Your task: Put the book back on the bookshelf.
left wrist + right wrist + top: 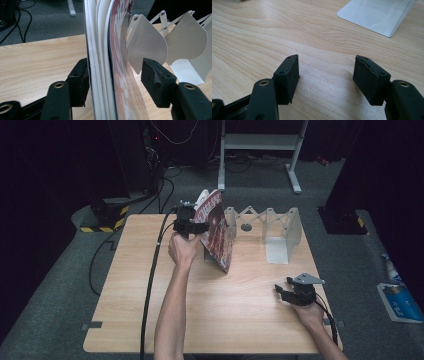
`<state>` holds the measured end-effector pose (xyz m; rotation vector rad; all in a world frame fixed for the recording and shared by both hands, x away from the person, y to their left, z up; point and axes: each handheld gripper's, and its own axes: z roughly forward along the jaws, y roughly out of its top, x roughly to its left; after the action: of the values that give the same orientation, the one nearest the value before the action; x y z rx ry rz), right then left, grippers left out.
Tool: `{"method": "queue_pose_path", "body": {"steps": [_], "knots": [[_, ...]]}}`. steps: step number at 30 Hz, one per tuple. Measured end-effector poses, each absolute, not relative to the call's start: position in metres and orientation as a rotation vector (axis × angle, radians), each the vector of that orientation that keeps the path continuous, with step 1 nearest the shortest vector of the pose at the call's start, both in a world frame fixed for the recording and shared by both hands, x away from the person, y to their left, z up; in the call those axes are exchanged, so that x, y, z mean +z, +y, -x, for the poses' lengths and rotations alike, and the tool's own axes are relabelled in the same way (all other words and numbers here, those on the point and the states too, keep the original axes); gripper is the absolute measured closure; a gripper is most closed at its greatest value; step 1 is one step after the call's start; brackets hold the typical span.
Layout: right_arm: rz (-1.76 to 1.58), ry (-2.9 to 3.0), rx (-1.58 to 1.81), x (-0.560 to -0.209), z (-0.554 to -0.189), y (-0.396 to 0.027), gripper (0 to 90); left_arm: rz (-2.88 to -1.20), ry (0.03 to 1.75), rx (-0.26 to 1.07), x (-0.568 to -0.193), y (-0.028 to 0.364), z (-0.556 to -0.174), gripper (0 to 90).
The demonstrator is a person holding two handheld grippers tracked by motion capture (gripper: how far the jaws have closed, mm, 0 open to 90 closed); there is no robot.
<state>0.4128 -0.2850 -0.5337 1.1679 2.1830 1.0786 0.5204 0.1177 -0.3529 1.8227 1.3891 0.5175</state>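
Nearest us, our right gripper (283, 291) rested open-jawed on the table (225, 320). Beyond it, our left gripper (115, 75) stood released around the magazine (110, 50), glossy red cover, white pages, leaning upright against the white folding rack (270, 227).

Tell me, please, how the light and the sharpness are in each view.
High view: the table is lit, the room around it dark. Left gripper view: the magazine between the jaws is close and soft, with glare on its cover. Right gripper view: even light, sharp wood grain, soft shadow under the open right gripper.
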Motion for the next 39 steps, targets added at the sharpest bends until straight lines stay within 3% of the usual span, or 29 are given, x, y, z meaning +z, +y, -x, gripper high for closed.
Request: {"method": "queue_pose_path", "body": {"steps": [39], "knots": [[-1.164, 2.183, 1.080, -0.534, -0.413, -0.285, 37.1, -1.801, 1.293, 0.538, -0.334, 0.145, -0.497, 41.2]]}}
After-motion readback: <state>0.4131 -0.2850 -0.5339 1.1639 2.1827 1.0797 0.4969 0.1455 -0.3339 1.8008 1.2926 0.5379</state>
